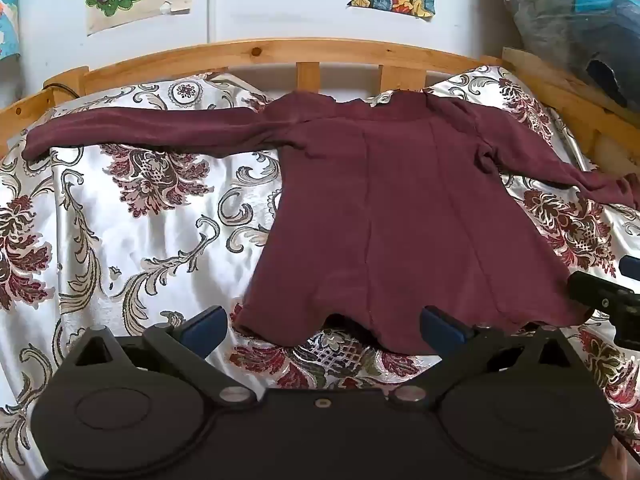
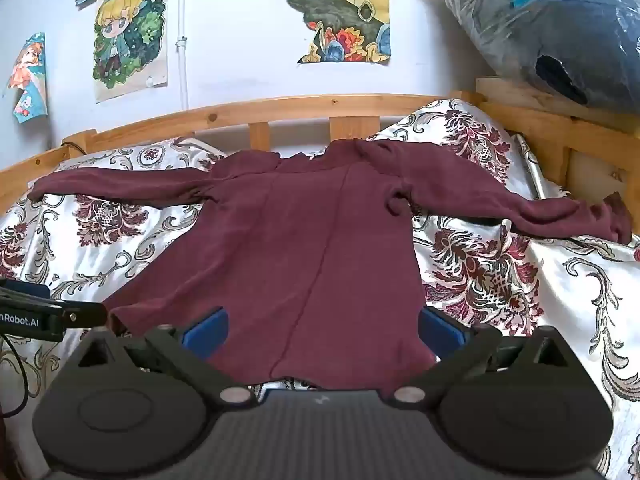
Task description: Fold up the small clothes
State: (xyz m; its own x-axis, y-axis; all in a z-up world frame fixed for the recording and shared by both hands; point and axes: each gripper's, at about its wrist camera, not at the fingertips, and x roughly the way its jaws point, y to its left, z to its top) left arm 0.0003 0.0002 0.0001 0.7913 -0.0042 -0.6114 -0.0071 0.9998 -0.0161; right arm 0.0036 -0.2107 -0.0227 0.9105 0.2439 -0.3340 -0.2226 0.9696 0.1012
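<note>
1. My left gripper (image 1: pixel 322 330) hangs just above the near hem of the maroon top (image 1: pixel 384 216), its blue pads spread wide and clamping nothing; the hem's left corner lies between them.
2. My right gripper (image 2: pixel 322 330) is likewise parted and empty, poised low over the hem nearer the garment's right side, with cloth showing between its pads.
3. The maroon top lies flat on the floral bedspread (image 1: pixel 120 208), collar toward the wooden bed rail (image 1: pixel 256 50) and hem toward me. Both long sleeves are stretched outward: the left sleeve (image 1: pixel 132 132) runs nearly straight, the right sleeve (image 2: pixel 532 208) droops and wrinkles at its cuff.
4. Appearance: a soft, matte knit with vertical seams down the body, a flared hem, and a small pucker at the right armpit. The body is mostly smooth.
5. Judged step: taking hold for the first fold. I judge it best to pinch both hem corners at matching height, catching both layers but not the slippery bedspread beneath.
6. Lifting evenly should keep the seams parallel; the sleeves probably need folding inward first, or they will trail outside the finished packet.
</note>
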